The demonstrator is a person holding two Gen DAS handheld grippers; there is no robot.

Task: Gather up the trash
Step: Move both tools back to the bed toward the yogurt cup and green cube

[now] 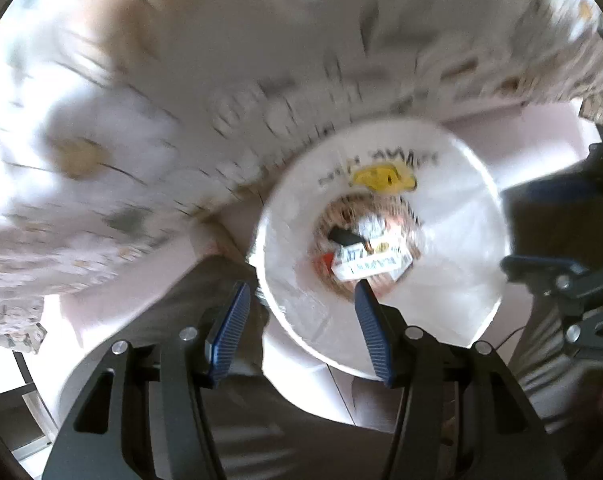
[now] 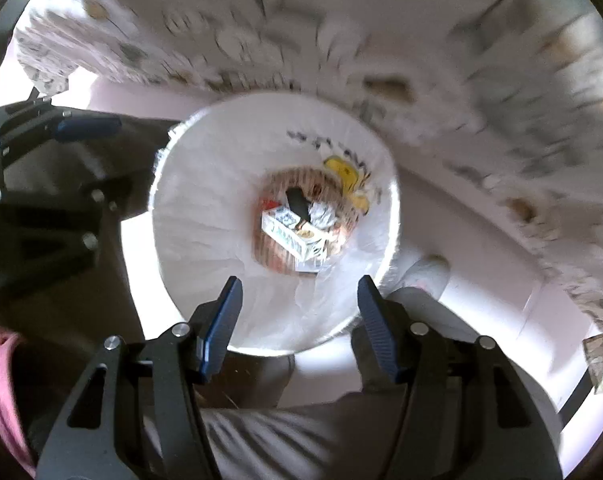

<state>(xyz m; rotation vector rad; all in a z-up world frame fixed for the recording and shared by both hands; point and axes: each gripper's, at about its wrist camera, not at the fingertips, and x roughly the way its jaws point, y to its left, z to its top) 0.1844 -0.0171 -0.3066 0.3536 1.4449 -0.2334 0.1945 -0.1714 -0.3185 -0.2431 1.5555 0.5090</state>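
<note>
Holding trash point(image 2: 291, 236) (cartons): lined bin point(image 2: 189, 248)

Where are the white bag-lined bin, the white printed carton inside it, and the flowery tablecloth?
White bag-lined bin point(image 2: 189, 216): right wrist view, inner liner wall.
White printed carton point(image 2: 287, 236): right wrist view, top face.
Flowery tablecloth point(image 1: 141, 120): left wrist view, draped surface.

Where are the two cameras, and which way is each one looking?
Left wrist: sits on the left gripper, looking straight down into the lined bin; trouser legs and the right gripper show.
Right wrist: sits on the right gripper, also looking down into the bin; trouser legs, a shoe and the left gripper show.
Shared: the bin, the white carton inside it, and the patterned tablecloth. Both grippers' fingers are open, holding nothing.
</note>
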